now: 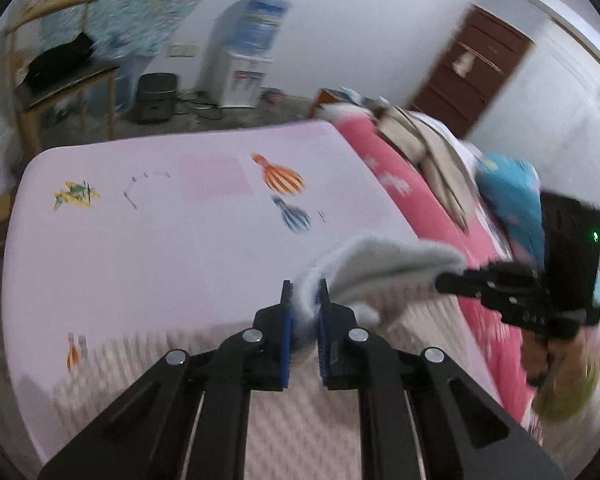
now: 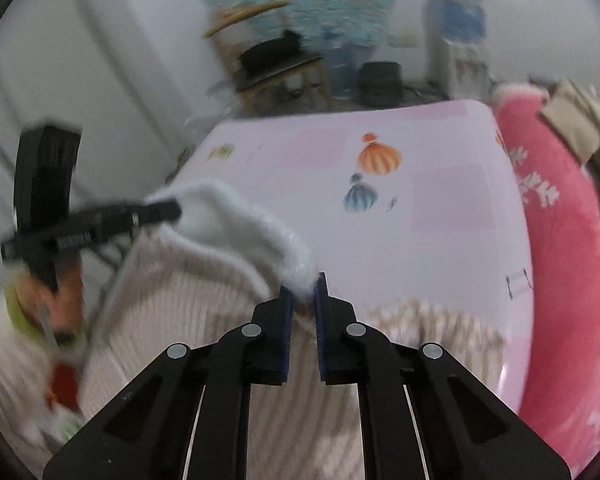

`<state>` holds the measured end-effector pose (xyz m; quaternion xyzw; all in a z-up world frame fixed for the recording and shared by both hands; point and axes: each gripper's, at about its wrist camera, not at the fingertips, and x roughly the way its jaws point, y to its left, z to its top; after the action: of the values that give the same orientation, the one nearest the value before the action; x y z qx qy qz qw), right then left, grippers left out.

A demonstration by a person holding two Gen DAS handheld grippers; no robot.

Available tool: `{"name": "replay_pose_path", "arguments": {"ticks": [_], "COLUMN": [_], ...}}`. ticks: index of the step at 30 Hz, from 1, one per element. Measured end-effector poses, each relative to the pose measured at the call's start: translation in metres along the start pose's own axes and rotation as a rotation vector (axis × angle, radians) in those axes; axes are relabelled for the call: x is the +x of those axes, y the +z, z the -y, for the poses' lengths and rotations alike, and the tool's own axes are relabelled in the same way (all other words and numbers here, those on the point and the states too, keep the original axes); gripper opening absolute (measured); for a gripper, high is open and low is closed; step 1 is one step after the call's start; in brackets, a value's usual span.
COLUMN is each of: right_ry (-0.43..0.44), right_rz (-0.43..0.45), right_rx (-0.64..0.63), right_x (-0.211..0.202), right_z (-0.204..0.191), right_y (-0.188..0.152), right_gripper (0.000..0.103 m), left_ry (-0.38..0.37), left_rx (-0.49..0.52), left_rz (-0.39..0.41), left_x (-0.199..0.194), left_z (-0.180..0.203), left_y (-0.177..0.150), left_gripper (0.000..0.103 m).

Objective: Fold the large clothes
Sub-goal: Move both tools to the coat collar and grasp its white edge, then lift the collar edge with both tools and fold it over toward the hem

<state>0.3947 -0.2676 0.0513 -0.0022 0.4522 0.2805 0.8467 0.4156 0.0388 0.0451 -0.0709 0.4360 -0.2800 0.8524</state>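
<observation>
Left tongs clamped on one end of a pale blue fluffy edge belonging to a cream ribbed knit garment; right tongs clamped on the other end of the same edge, seen in the right wrist view running from one pair of tongs to the other. Garment partly lifted, the trim raised clear of the bed and the ribbed body hanging below and in front, lower part appearing to rest on the pink balloon-print bed sheet near its front edge. Both views blurred, consistent with motion under way. Judged step: carrying the held edge across to lay or fold the garment, with no finished fold visible yet. Pink blanket and a heap of beige and blue clothing ranged along the right side of the bed, just beside the working area. Next move likely calls for keeping both ends level and taut, bringing the trim over flat sheet, lowering evenly so the ribbed body settles without bunching, then releasing only once the edge lies square. Risk noted: thick trim slipping from the pads, or the hem dragging into the blanket at the right
</observation>
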Motion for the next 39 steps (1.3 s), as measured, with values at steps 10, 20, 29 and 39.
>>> {"name": "replay_pose_path", "arguments": {"ticks": [10,20,29,39], "right_ry": [-0.066,0.127,0.069,-0.056], "right_rz": [0.043,-0.136,-0.1,-0.087], "right_rx": [-0.104,0.053,-0.017,0.019], "right_x": [-0.045,0.061,0.043,0.059], "right_z": [-0.044,-0.035,-0.033,0.011], "right_y": [-0.052,-0.022,-0.027,-0.018], "right_gripper": [0.036,0.031,0.031,0.028], "left_ry": [-0.011,-0.026,-0.088,0.116], "left_rx": [0.013,-0.027,-0.083,-0.105], "left_rz": [-0.093,-0.066,0.047,-0.071], "left_x": [0.015,-0.007,-0.03,0.046], "left_z": [-0.005,-0.016,-0.028,-0.043], "left_y": [-0.086,-0.1,-0.066,-0.047], "left_gripper": [0.013,0.017,0.019,0.022]}}
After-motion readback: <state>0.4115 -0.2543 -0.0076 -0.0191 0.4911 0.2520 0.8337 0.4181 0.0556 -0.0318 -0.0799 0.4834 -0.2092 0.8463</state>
